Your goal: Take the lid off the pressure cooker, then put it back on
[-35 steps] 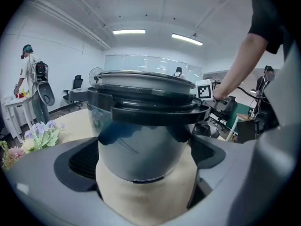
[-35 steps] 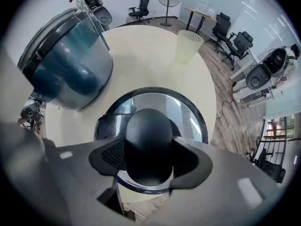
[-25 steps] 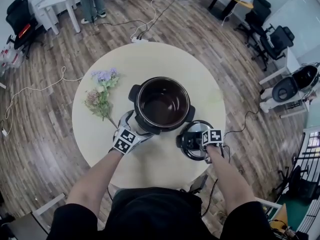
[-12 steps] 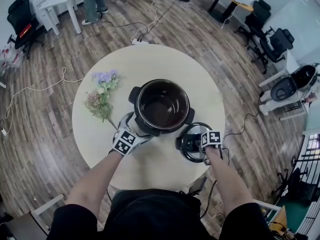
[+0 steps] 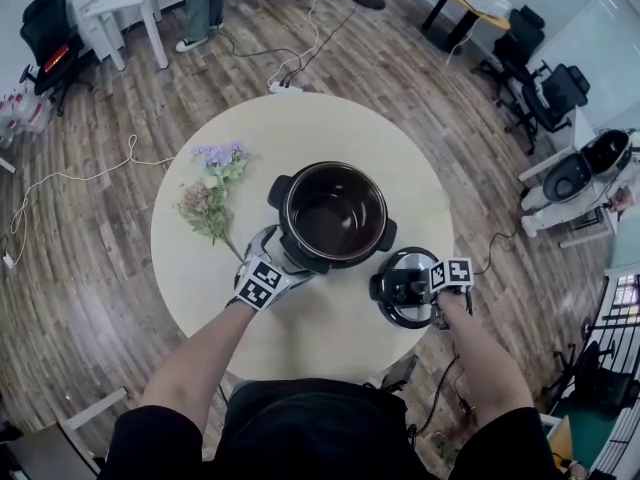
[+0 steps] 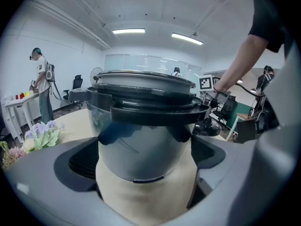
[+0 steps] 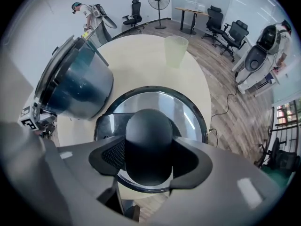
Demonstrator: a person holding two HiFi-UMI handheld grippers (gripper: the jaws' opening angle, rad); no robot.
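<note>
Right tongs (image 7: 149,157) clamp the smooth black dome knob (image 7: 148,131) of the lid (image 7: 162,101). That round, shiny steel lid hangs straight below them, just right of the open pressure cooker (image 5: 335,216). Left tongs (image 6: 143,160) stand wide, pads pressed on the cooker's curved steel wall, over the round beige table (image 5: 300,128).

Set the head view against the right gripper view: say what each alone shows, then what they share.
Only the head view: the bunch of flowers on the table's left and the pressure cooker's dark inside.
Only the right gripper view: the right gripper's pads clamped on the lid's round black knob, which the gripper hides from above.
Both: the pressure cooker, its lid beside it, the round table, office chairs.
</note>
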